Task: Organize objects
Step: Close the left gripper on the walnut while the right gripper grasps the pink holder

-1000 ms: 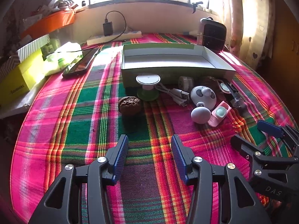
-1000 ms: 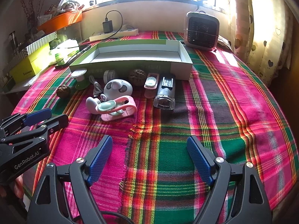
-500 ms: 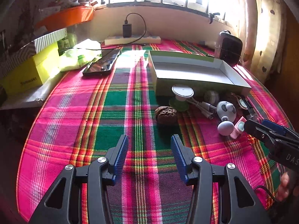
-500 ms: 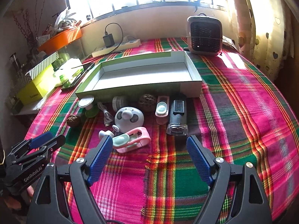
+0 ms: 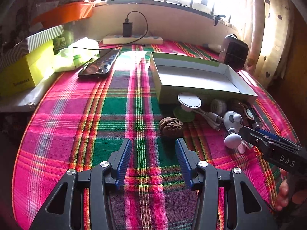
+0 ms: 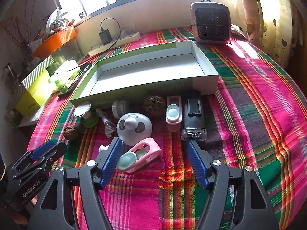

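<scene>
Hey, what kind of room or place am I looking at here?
Probably a room in a home, at a table by a sunny window. Signs: a plaid tablecloth, heart-print curtains, and a power strip with a charger plugged in along the wall.

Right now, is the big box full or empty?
Empty. The open box shows only its bare white floor in both views; the toys and gadgets all lie on the tablecloth in front of it.
</scene>
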